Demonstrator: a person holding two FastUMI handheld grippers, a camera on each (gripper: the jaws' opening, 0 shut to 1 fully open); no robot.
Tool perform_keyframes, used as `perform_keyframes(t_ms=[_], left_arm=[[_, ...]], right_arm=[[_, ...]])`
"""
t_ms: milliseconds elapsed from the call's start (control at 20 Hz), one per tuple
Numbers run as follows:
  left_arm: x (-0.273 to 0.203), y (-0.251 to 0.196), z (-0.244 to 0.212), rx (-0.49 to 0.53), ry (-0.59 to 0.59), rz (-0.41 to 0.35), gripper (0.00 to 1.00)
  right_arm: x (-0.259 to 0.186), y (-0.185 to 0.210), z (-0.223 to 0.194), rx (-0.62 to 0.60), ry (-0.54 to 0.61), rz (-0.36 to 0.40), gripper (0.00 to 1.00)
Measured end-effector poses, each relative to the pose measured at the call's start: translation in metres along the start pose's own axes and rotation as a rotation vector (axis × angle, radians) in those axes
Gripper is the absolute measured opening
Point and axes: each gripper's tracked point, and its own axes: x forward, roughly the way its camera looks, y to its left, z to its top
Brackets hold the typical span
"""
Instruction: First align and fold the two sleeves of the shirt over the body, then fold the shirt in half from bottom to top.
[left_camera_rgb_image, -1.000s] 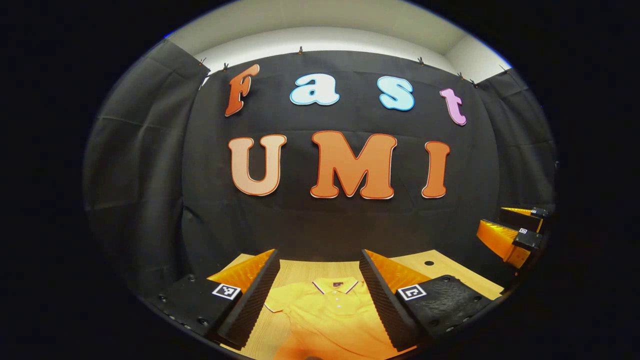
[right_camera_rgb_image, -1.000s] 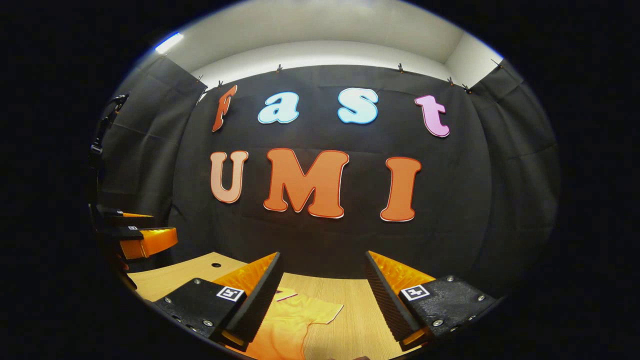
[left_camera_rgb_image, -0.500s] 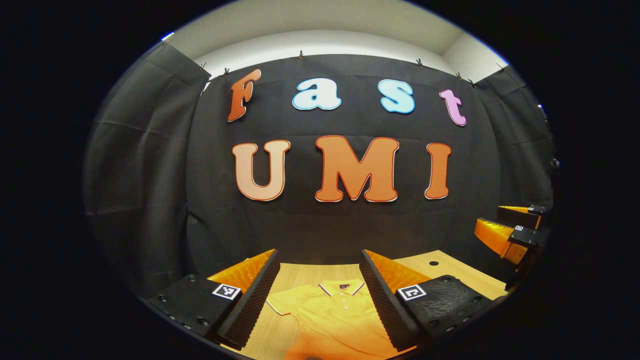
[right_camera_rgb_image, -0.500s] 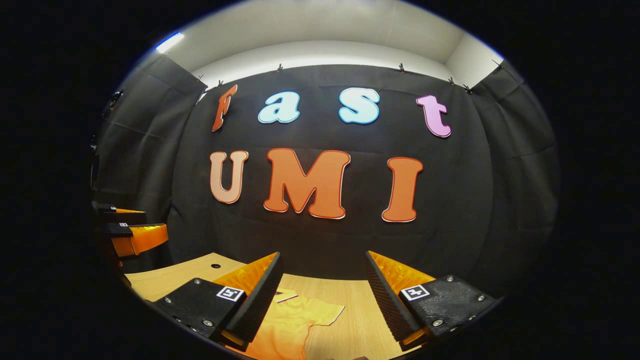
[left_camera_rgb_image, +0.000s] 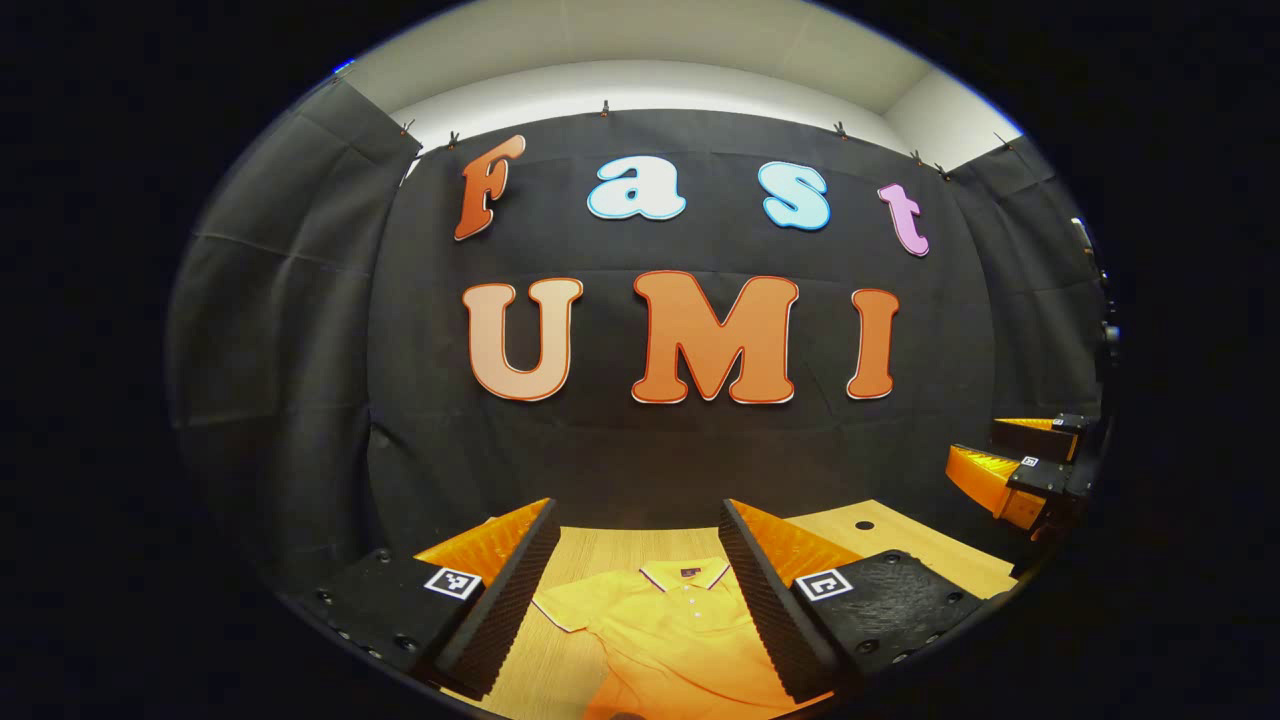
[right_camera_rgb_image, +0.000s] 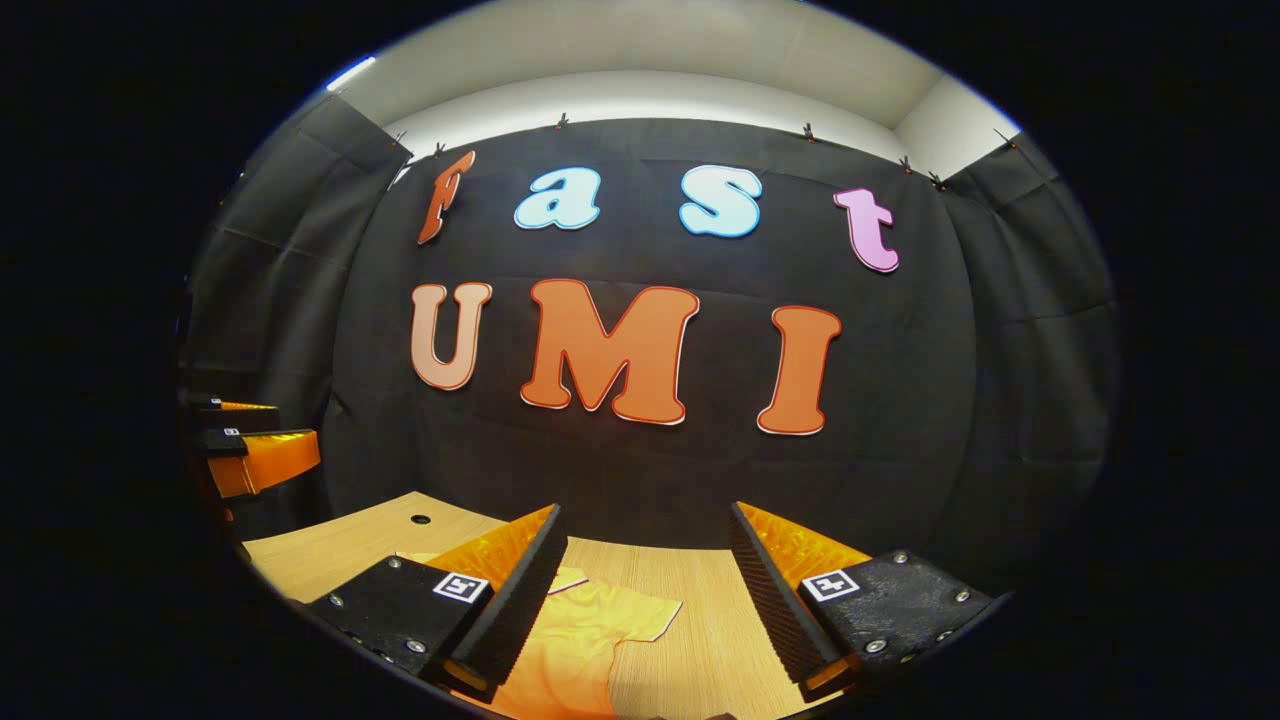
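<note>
Shirt (left_camera_rgb_image: 660, 625) below open left gripper (left_camera_rgb_image: 637, 560)

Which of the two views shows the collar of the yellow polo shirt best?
The left gripper view: the striped collar of the yellow polo shirt and its button placket lie in plain sight between the fingers. In the right gripper view, the shirt shows mainly one short sleeve, and a finger hides most of the collar.

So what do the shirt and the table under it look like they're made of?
Yellow polo shirt: soft knit-looking fabric, matte; it creases and lies limp, with a striped collar. Table: pale wood or wood-look laminate, smooth, with straight grain lines; which of the two is unclear.
</note>
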Motion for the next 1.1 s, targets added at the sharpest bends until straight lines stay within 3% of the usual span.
perform_keyframes(t_ms=[500, 700, 900, 1100], left_arm=[[0.009, 0.020, -0.014, -0.007, -0.005, -0.086, 0.98], [0.008, 0.023, -0.026, -0.047, 0.012, -0.092, 0.98], [0.016, 0.030, -0.019, -0.051, -0.014, -0.035, 0.98], [0.023, 0.037, -0.003, -0.008, -0.061, 0.046, 0.98]], right_arm=[[0.002, 0.003, -0.002, -0.034, 0.039, -0.120, 0.98], [0.006, 0.012, -0.017, 0.000, 0.088, -0.101, 0.98], [0.040, 0.003, -0.050, 0.033, 0.162, -0.081, 0.98], [0.088, -0.011, -0.099, 0.056, 0.308, -0.046, 0.99]])
